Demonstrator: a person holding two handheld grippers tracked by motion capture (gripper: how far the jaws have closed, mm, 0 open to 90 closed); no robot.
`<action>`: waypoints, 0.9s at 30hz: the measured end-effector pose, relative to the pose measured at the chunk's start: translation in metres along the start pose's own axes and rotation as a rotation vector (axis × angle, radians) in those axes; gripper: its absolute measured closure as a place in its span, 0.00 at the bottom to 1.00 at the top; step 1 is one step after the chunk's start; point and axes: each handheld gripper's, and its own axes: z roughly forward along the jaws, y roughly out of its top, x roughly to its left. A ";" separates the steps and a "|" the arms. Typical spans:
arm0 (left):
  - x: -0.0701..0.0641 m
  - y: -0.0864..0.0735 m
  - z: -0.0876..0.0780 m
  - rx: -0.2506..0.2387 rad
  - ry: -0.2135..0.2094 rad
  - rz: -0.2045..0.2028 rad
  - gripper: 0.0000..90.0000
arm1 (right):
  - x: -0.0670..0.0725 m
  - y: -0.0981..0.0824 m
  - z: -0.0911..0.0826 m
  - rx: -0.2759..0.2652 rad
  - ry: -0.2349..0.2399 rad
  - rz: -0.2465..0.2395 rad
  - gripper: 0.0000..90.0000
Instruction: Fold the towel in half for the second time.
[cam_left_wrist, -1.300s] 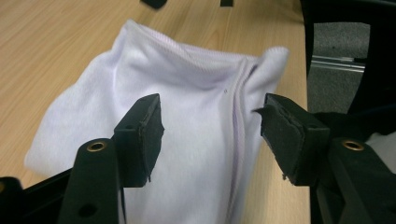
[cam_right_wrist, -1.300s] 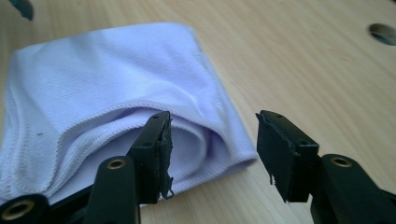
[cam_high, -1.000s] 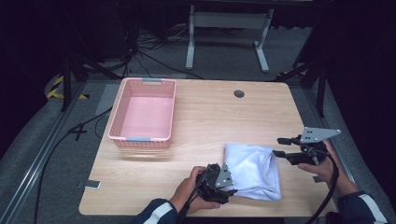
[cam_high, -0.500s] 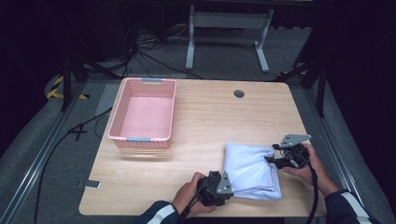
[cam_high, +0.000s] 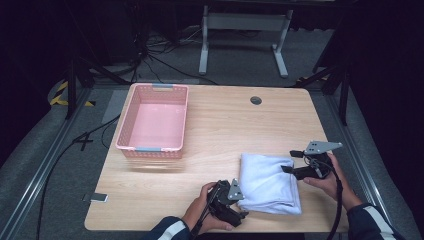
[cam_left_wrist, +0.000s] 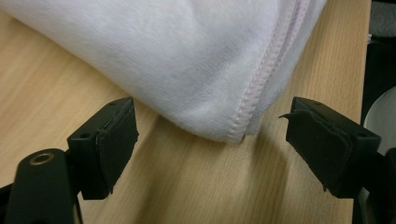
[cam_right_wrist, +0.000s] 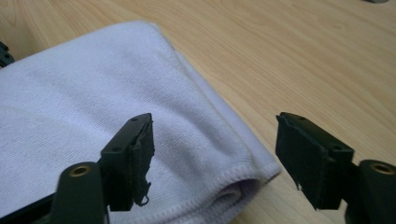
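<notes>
A folded white towel (cam_high: 269, 182) lies flat on the wooden table (cam_high: 225, 125) near its front edge. My left gripper (cam_high: 241, 199) rests low at the towel's near left corner. Seen from the left gripper view, the stitched corner (cam_left_wrist: 224, 70) lies between the black jaws of that gripper (cam_left_wrist: 210, 140), which have just been opening and do not touch it. My right gripper (cam_high: 288, 169) sits at the towel's right edge. In the right gripper view, the folded corner (cam_right_wrist: 93, 116) lies under and between the spread jaws of this gripper (cam_right_wrist: 215, 154), which have also just been opening.
An empty pink basket (cam_high: 152, 122) stands at the table's left side. A round cable hole (cam_high: 256, 100) is near the far edge. A small flat item (cam_high: 95, 198) lies at the front left corner. Metal frames and cables lie on the floor beyond.
The right gripper came down and leftward from the air to the towel's right edge. The towel has settled flatter. The left hand stayed at the near left corner.
</notes>
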 end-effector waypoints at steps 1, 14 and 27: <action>0.000 0.000 0.003 -0.002 0.006 -0.003 0.19 | -0.001 -0.001 0.006 0.021 0.001 0.004 0.26; 0.007 0.006 0.012 -0.028 0.036 -0.008 0.19 | -0.013 -0.010 0.034 0.100 0.081 0.077 0.23; 0.017 0.010 0.008 -0.035 0.022 0.017 0.65 | -0.010 -0.011 0.033 0.075 0.200 0.091 0.68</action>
